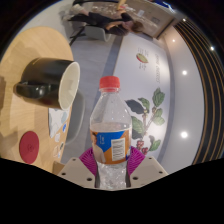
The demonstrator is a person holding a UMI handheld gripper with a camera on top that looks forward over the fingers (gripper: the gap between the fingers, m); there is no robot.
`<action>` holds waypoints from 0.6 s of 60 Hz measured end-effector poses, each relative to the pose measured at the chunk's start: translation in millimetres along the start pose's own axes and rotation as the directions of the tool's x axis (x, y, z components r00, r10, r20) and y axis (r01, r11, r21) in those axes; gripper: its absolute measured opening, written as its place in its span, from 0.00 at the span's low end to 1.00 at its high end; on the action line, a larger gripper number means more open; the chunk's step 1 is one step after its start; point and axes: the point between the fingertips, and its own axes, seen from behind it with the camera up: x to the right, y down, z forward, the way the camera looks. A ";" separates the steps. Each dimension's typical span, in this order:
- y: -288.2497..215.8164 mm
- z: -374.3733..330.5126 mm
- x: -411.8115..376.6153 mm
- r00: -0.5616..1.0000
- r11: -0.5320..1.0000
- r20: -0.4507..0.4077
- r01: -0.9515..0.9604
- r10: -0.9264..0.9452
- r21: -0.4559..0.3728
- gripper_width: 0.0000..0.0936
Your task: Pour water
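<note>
Jaws clamped on bottle [111, 135], pads [92, 160] pressing lower body; red cap on. Bottle lifted, tilted near dark cup [48, 82] on round surface [25, 55] left. Thin plastic likely light, squeezable, slick; hold mid-body, gently.

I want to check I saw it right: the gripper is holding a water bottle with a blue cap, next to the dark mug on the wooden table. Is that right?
Almost. The cap is red, not blue, as the gripper view shows. The rest holds: the gripper grips the water bottle between its pads, beside the dark mug on the wooden table.
</note>
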 end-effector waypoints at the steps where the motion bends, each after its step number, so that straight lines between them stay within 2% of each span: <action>1: -2.6 1.9 3.7 0.998 0.998 -0.007 0.068 -0.068 0.012 0.37; 9: -10.7 14.9 25.8 0.936 0.934 -0.003 0.352 -0.352 0.064 0.37; 12: -15.7 15.0 30.0 0.893 0.892 -0.038 0.449 -0.448 0.044 0.37; 13: -14.1 17.8 41.2 0.889 0.887 -0.031 0.458 -0.457 0.067 0.37; 14: -16.8 15.6 36.0 0.873 0.872 -0.044 0.487 -0.486 0.048 0.37; 22: -15.2 14.2 42.6 0.826 0.823 -0.028 0.564 -0.563 0.069 0.37; 25: -10.3 22.2 45.1 0.835 0.831 -0.021 0.550 -0.550 0.082 0.37; 29: -10.3 14.4 69.0 0.860 0.859 -0.031 0.510 -0.509 0.049 0.37; 30: -0.8 25.1 54.8 0.887 0.885 -0.023 0.462 -0.462 0.062 0.37; 33: 7.2 31.2 74.9 0.946 0.946 -0.030 0.323 -0.322 0.029 0.37; 35: 17.2 27.6 93.3 0.983 0.984 -0.038 0.177 -0.177 0.004 0.37; 36: 23.0 28.3 78.5 0.996 0.997 -0.037 0.082 -0.083 -0.006 0.37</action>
